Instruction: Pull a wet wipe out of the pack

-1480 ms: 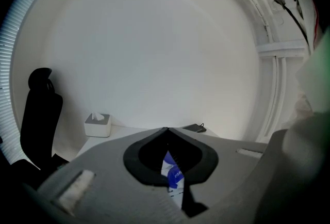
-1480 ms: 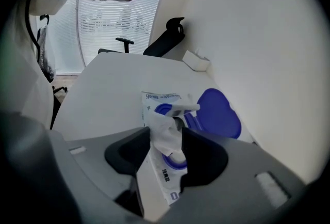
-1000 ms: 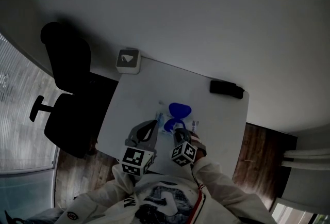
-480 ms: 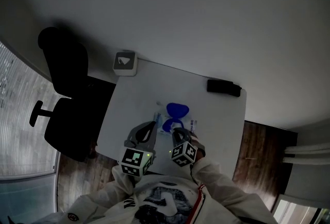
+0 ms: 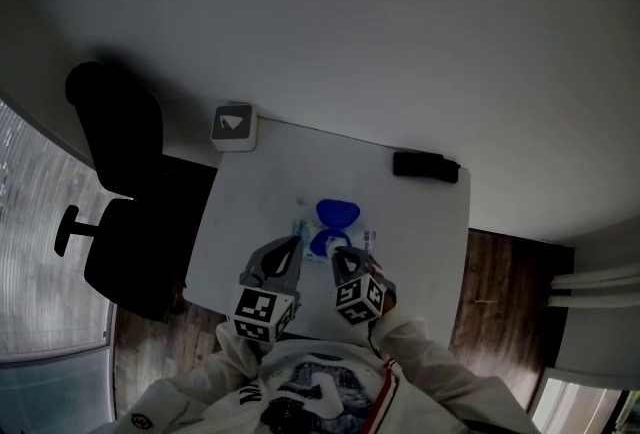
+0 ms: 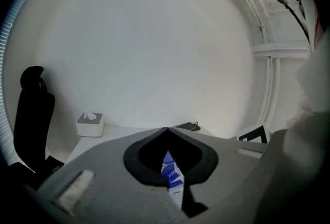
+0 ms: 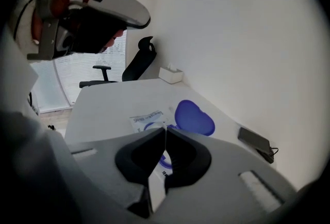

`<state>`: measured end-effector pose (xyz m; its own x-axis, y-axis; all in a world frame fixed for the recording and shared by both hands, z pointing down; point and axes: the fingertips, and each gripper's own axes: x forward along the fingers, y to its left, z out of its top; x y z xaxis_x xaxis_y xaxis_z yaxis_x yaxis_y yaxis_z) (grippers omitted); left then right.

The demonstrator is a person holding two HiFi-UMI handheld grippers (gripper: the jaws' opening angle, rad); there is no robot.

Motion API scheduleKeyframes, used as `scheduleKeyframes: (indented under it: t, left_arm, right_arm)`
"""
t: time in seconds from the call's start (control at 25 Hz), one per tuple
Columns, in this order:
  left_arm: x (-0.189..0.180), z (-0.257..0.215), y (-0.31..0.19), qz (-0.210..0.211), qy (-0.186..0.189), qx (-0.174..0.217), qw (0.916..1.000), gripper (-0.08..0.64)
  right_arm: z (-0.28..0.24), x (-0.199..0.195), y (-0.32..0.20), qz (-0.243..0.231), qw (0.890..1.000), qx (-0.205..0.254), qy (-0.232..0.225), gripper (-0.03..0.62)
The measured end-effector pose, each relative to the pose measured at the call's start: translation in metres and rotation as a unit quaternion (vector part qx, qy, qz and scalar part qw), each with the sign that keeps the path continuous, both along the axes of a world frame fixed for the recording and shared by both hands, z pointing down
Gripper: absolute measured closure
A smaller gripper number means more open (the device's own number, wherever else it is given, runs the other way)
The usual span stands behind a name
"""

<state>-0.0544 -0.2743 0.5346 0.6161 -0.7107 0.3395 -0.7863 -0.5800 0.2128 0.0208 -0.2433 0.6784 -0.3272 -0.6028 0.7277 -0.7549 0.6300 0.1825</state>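
The wet wipe pack lies on the white table, its blue oval lid flipped open toward the far side. My left gripper is shut on the pack's near left edge. In the left gripper view the blue-printed film runs between the closed jaws. My right gripper sits just right of it, over the pack's opening. It is shut on a white wet wipe that hangs as a strip between its jaws, above the pack and lid.
A white tissue box stands at the table's far left corner and a black device with a cable lies at the far right. A black office chair stands off the left side. My torso is close behind both grippers.
The right gripper has lifted slightly off the pack and rolled a little, still shut on the wipe. The left gripper has stayed put on the pack.
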Motion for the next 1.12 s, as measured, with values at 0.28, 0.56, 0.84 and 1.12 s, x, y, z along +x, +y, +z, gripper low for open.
scheduleKeyframes:
  t: [0.28, 0.56, 0.84, 1.12]
  left_arm:
    - [0.003, -0.003, 0.001, 0.011, 0.001, 0.003, 0.9999, 0.558]
    - [0.008, -0.004, 0.003, 0.027, 0.003, 0.006, 0.9996, 0.558]
    - [0.014, -0.008, 0.006, 0.052, 0.007, 0.013, 0.9986, 0.558]
    - [0.015, -0.011, 0.010, 0.076, 0.012, 0.022, 0.9968, 0.558]
  right_arm:
    - [-0.020, 0.005, 0.001, 0.037, 0.999, 0.010, -0.031, 0.581]
    - [-0.043, 0.016, 0.004, 0.084, 0.994, 0.024, -0.066, 0.583]
    - [-0.068, 0.025, 0.013, 0.133, 0.984, 0.044, -0.107, 0.583]
    - [-0.099, 0.032, 0.022, 0.173, 0.973, 0.081, -0.128, 0.583]
